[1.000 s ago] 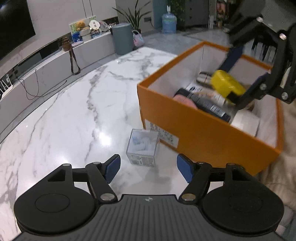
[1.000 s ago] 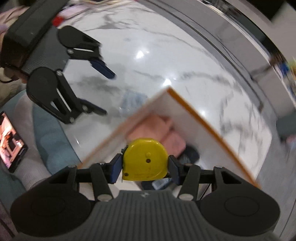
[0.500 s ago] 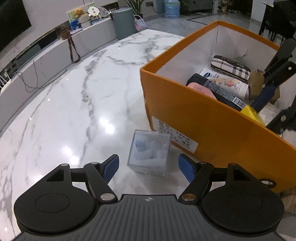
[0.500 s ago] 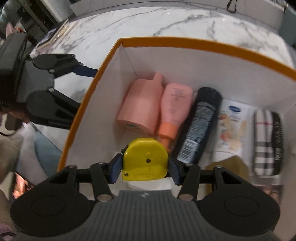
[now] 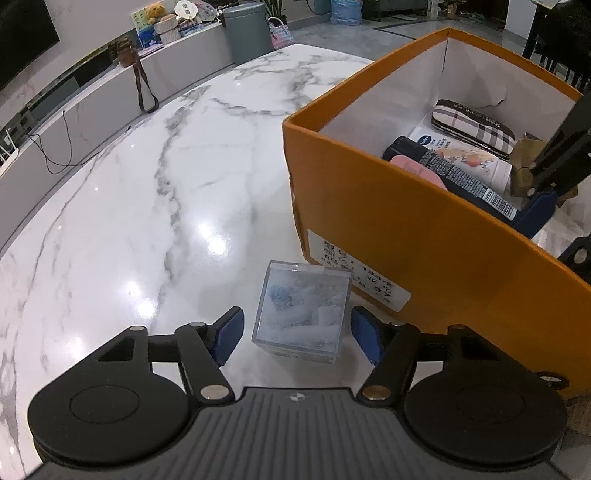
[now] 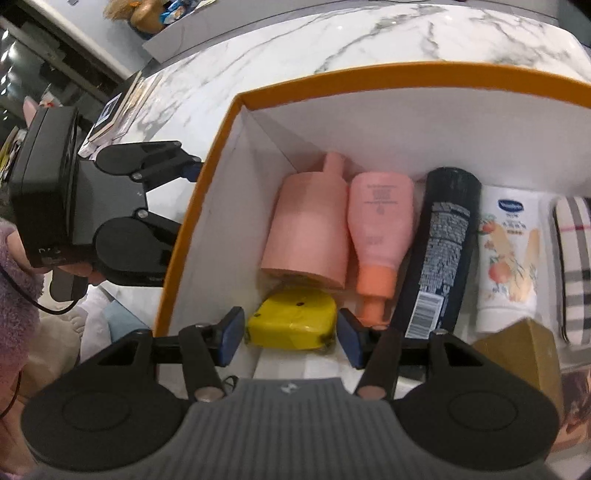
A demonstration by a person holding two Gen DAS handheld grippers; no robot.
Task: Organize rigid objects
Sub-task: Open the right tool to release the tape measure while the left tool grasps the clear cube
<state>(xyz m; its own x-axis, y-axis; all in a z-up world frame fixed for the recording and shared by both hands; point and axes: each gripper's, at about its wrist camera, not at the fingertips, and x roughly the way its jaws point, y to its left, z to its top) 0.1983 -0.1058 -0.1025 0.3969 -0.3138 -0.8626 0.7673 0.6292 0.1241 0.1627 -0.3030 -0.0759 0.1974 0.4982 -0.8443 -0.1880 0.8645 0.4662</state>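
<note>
White marble tabletop [image 5: 122, 229] with grey veins. Cardboard box [image 5: 424, 236], orange outside, white inside. Yellow tape measure [image 6: 291, 323] with small dark dots. Salmon-pink wide bottle [image 6: 306, 229]; lighter pink slim bottle [image 6: 380, 221] with orange cap. Black tube [image 6: 439, 243] with white small print and a barcode. White lotion tube [image 6: 508, 254] with blue oval logo and orange fruit drawing. Check-patterned case [image 5: 474, 123], beige with black and white stripes. Transparent plastic cube [image 5: 303, 310], pale blue and white contents. Grey bin [image 5: 245, 31]. Black gripper bodies, blue pads [image 5: 231, 332].
</note>
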